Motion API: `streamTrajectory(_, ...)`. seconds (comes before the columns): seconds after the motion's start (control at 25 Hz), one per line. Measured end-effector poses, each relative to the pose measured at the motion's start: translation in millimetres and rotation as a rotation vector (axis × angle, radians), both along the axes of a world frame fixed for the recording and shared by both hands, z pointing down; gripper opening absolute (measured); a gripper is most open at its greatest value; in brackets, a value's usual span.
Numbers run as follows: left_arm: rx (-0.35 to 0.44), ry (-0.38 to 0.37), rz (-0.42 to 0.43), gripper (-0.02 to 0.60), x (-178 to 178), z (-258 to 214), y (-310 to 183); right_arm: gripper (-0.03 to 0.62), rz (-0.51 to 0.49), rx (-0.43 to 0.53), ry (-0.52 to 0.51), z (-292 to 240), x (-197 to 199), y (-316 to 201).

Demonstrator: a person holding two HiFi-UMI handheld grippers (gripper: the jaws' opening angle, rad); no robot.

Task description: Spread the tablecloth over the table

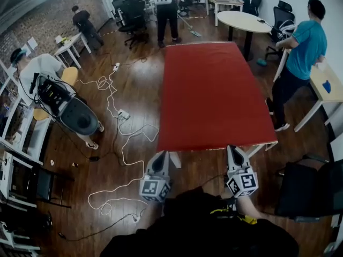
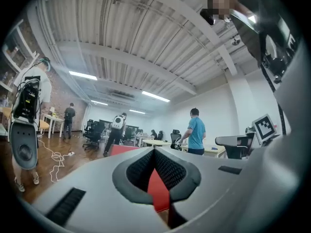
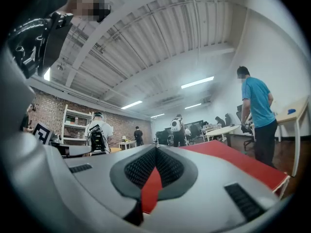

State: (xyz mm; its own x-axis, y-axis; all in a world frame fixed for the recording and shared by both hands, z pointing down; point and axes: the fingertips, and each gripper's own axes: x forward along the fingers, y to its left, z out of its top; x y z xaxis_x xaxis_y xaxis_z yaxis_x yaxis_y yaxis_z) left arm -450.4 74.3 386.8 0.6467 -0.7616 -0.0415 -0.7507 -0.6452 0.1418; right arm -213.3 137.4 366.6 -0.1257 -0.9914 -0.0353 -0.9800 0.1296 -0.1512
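A red tablecloth lies flat over a long table, reaching from its far end to the near edge. My left gripper is shut on the cloth's near left corner, and red fabric shows pinched between its dark pads. My right gripper is shut on the near right corner, with a strip of red cloth between its pads. Both grippers point level along the table. The cloth's top stretches away to the right in the right gripper view.
A person in a blue shirt stands right of the table by a white desk. White cables trail over the wooden floor at left. A black chair stands near right. A round table and other people are at the back.
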Motion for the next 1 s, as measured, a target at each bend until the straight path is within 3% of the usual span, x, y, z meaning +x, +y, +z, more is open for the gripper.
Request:
streamTrajectory(0.48, 0.006, -0.015, 0.067, -0.005, 22, 4, 9, 0.002, 0.008, 0.006, 0.001, 11, 3, 13)
streamTrajectory(0.72, 0.002, -0.033, 0.015, -0.005, 19, 2, 6, 0.002, 0.012, -0.007, -0.012, 7, 9, 19)
streamTrajectory(1.0, -0.031, -0.013, 0.017, -0.005, 15, -2, 8, 0.002, 0.006, -0.022, 0.001, 5, 8, 23)
